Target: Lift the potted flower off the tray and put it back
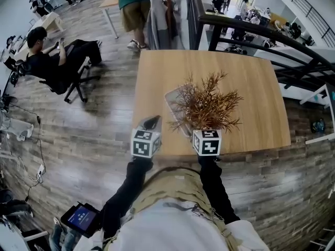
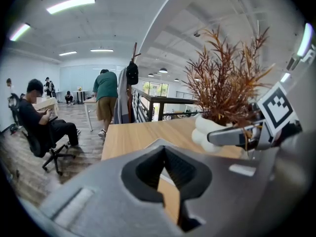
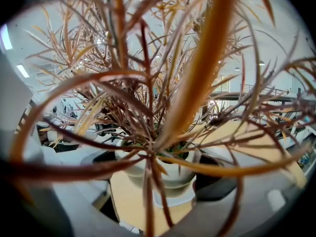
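Right gripper clenched on white pot over tray. Left gripper closed, empty, at pot's 9 o'clock.

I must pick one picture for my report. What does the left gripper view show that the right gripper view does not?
Left gripper view only: the left gripper, jaws together and empty; the right gripper from outside, against the potted flower; a seated person. Right gripper view only: the pot's top, seen through the branches, with one jaw on each side. Both: the potted flower and the wooden table.
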